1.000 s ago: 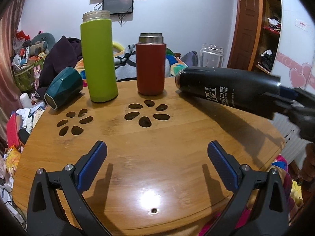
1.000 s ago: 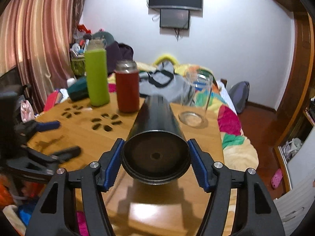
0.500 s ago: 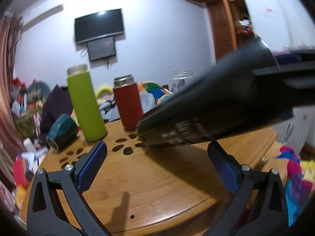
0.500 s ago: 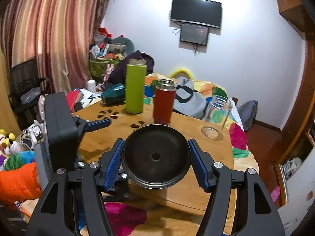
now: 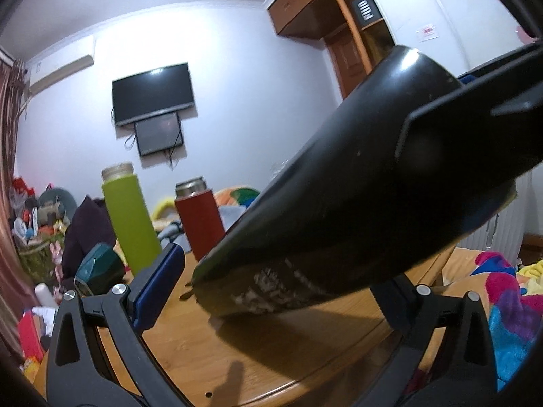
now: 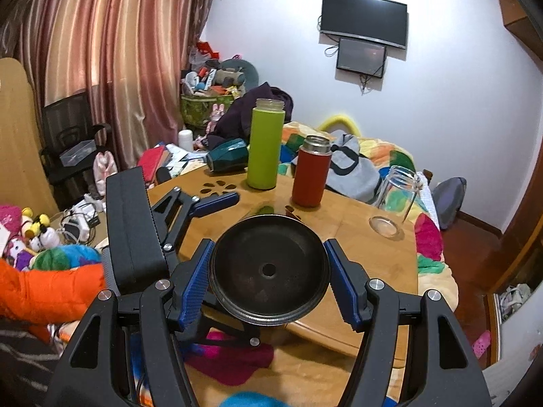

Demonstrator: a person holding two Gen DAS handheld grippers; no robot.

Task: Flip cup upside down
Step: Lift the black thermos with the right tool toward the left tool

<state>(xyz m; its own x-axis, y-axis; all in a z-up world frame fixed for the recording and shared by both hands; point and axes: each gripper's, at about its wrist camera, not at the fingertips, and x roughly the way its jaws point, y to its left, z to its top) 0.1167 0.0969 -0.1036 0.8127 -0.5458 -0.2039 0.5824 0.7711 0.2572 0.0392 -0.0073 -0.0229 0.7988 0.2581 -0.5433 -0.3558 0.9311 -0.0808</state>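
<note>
My right gripper (image 6: 269,279) is shut on a black metal cup (image 6: 269,271) and holds it above the near edge of the round wooden table (image 6: 366,254), base toward the camera, mouth tilted down and away. In the left wrist view the cup (image 5: 339,213) slants across the frame, mouth low over the table (image 5: 271,349), between the wide-apart fingers of my open left gripper (image 5: 271,281). The left gripper also shows in the right wrist view (image 6: 217,203), just left of the cup.
On the table stand a green bottle (image 6: 264,149), a red flask (image 6: 310,176) and an upturned clear glass jar (image 6: 393,203); a teal cup (image 6: 225,156) lies on its side at the far edge. Clutter and bedding surround the table.
The black cup has swung from lying level to steeply tilted, mouth down, and come close in front of the left gripper. The left gripper has dropped lower and nearer the table edge.
</note>
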